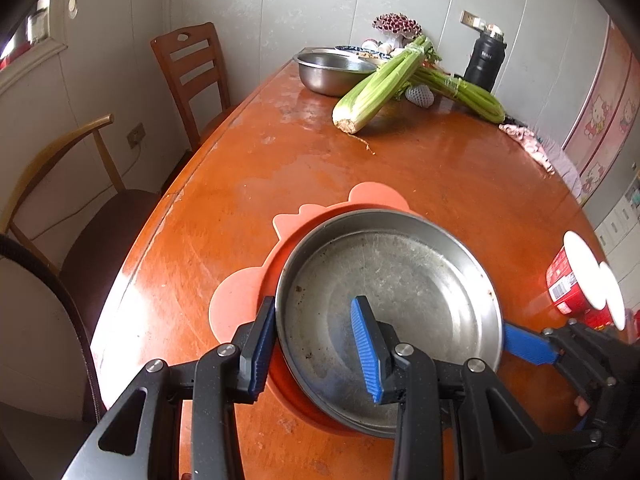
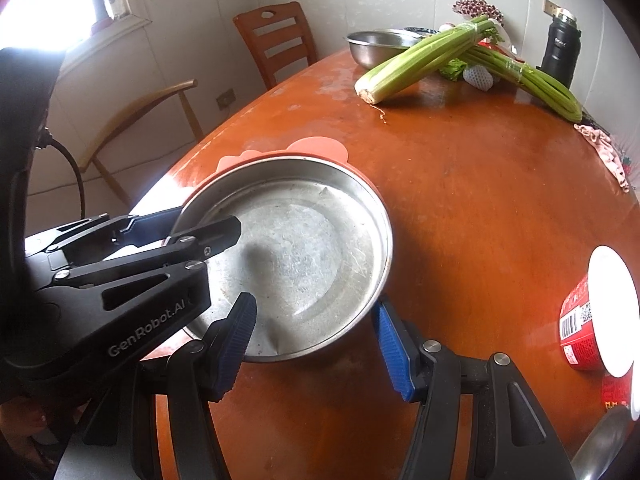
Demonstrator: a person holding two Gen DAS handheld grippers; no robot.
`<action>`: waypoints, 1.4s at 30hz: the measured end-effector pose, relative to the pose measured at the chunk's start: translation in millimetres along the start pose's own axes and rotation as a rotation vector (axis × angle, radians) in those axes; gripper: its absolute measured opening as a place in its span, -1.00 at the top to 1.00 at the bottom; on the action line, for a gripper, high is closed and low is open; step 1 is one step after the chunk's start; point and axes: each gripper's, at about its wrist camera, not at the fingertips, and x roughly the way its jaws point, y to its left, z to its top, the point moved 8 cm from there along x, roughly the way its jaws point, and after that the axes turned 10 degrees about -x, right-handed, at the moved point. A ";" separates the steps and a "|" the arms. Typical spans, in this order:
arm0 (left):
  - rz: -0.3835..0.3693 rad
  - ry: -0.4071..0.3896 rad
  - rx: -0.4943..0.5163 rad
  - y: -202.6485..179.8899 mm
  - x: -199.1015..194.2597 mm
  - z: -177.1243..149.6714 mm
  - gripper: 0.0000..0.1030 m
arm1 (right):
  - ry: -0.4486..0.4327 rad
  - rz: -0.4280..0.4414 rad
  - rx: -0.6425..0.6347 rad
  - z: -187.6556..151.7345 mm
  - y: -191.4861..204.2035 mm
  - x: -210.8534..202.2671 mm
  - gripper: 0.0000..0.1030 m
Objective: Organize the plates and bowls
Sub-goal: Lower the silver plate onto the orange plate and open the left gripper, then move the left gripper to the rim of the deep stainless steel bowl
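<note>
A shallow steel plate (image 1: 400, 280) lies on an orange mat (image 1: 236, 300) on the wooden table. My left gripper (image 1: 316, 344) is open and straddles the plate's near-left rim, one finger outside, one inside. My right gripper (image 2: 316, 340) is open and straddles the plate (image 2: 304, 248) at its near-right rim; it shows at the right in the left wrist view (image 1: 528, 344). The left gripper shows at the plate's left rim in the right wrist view (image 2: 192, 224). A steel bowl (image 1: 332, 70) stands at the table's far end.
Two celery bunches (image 1: 384, 84) lie across the far table by a black flask (image 1: 486, 60). A red instant-noodle cup (image 2: 596, 320) lies at the right. A pink cloth (image 1: 528, 144) hangs at the far right edge. Chairs (image 1: 188, 76) stand to the left.
</note>
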 end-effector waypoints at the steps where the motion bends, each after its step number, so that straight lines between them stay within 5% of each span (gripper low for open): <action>1: -0.004 0.002 -0.003 1.2 0.1 0.5 0.28 | 0.001 0.001 0.002 0.4 -1.0 1.0 -0.21; 25: -0.025 -0.035 -0.037 11.3 -22.4 3.5 0.19 | -0.003 -0.003 -0.001 5.5 -4.0 3.7 -0.21; 31: -0.020 -0.045 -0.083 24.3 -31.2 0.8 -0.01 | -0.059 0.012 0.029 10.1 -8.6 -10.2 -0.21; 42: -0.087 0.025 -0.161 36.5 -28.5 -21.5 -0.04 | -0.078 0.017 0.068 7.0 -17.0 -26.0 -0.21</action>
